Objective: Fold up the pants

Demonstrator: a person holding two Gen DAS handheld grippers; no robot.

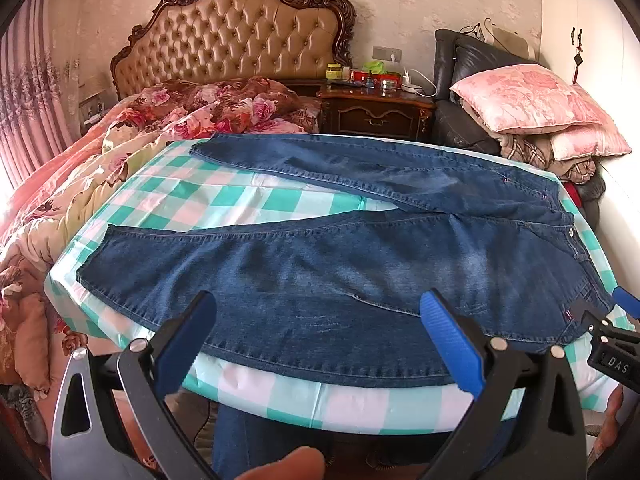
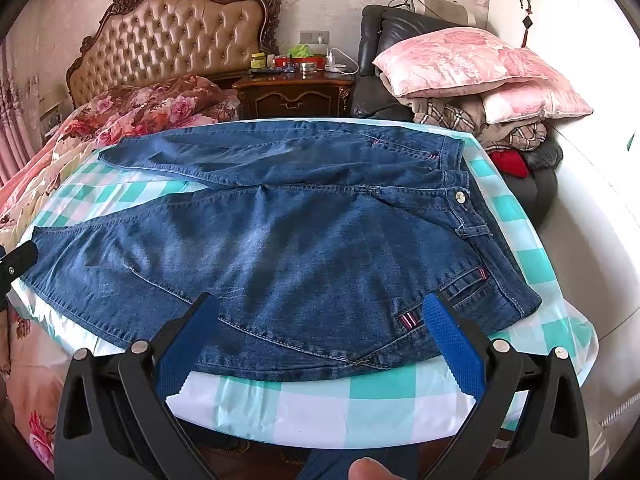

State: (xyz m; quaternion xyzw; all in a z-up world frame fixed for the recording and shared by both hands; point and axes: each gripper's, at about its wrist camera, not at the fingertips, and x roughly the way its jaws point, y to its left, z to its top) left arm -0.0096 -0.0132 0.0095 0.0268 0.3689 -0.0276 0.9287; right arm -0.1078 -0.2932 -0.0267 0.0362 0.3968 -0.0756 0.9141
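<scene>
Blue jeans point(image 1: 340, 276) lie spread flat on a table covered with a green, pink and white checked cloth point(image 1: 256, 200). The legs point left and are splayed apart, the waist is at the right. My left gripper point(image 1: 320, 300) is open and empty, hovering over the near leg by the table's front edge. My right gripper point(image 2: 320, 304) is open and empty, over the near hip of the jeans point(image 2: 304, 248), near the pocket with a striped tab point(image 2: 408, 320). The right gripper's tip also shows at the right edge of the left wrist view point(image 1: 612, 316).
A bed with floral quilt point(image 1: 132, 148) and tufted headboard point(image 1: 236, 36) stands left behind the table. A dark nightstand point(image 1: 376, 112) with small items is behind. A black chair piled with pink pillows point(image 1: 528, 100) and blankets stands at the back right.
</scene>
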